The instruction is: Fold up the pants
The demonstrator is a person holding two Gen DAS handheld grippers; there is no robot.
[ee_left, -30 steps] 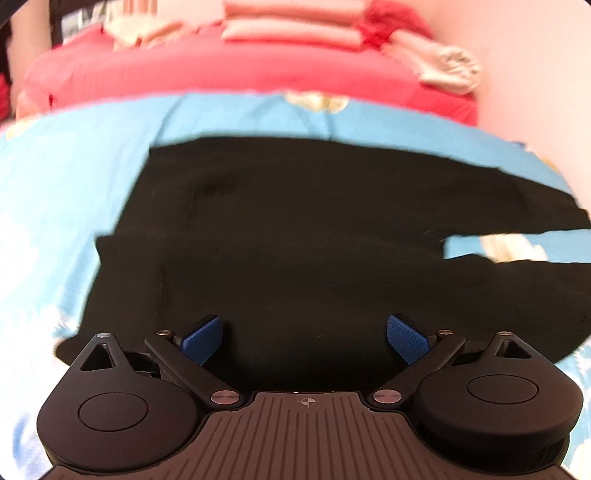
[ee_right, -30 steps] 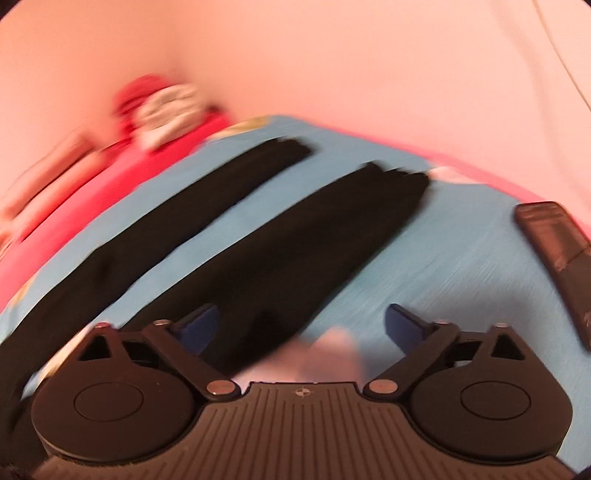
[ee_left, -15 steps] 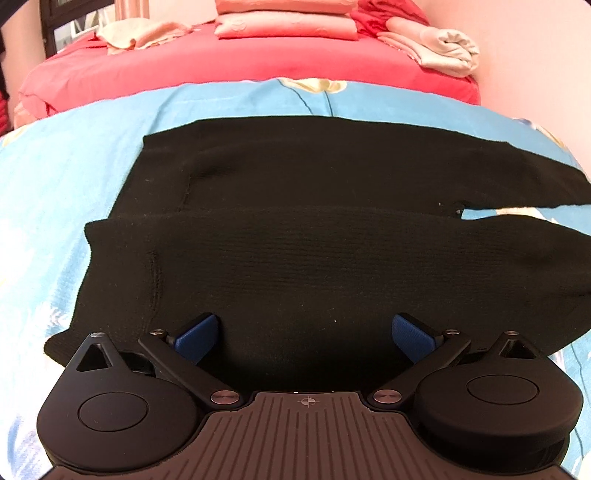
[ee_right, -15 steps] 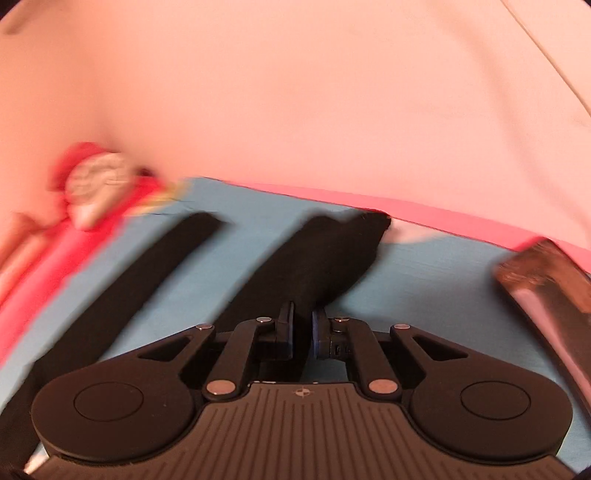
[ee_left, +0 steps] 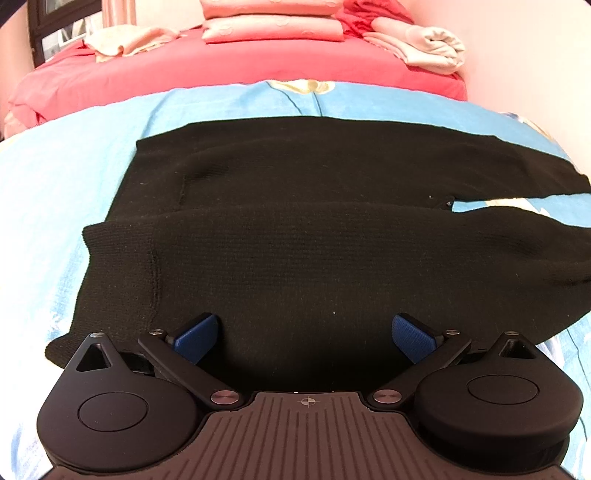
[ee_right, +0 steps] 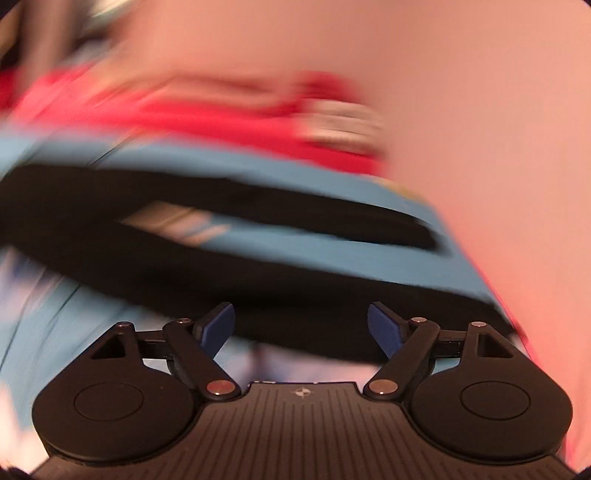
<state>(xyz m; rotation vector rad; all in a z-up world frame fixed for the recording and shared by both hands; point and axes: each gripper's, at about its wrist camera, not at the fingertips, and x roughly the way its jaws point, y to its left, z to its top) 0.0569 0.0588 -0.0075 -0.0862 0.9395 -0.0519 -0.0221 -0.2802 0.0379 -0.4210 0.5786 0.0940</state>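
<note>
I have no container in either view, only the bed [ee_left: 66, 177] with its blue sheet and the pants [ee_left: 314, 236] spread on it. In the left wrist view the pants fill the middle of the frame: black knit, waistband toward the left, the two legs running off the right edge with a thin wedge of blue sheet showing between them at centre right. A red blanket [ee_left: 229, 70] lies across the top of the frame, with folded pink pillows [ee_left: 273, 26] at top centre and a rolled pale cloth [ee_left: 432, 46] at upper right.

Compared with half a second ago, my left view has barely changed: the pants sit a shade lower in the frame and the left fingers have the same wide spread. The right side has changed a lot. Half a second ago the right fingers were pressed together over the end of one leg; now they stand apart, and the view has swung so the pants [ee_right: 258, 266] stretch as two dark bands across the middle, with red bedding smeared across the upper left. That picture is heavily motion-blurred.

The left gripper [ee_left: 307, 334] has its blue fingers [ee_left: 195, 338] spread wide, released, holding nothing, with the near edge of the pants showing between them; I cannot tell whether they touch the cloth. The right gripper [ee_right: 301, 326] is also released, its fingers [ee_right: 218, 328] wide apart in front of the nearer leg, gripping nothing.
</note>
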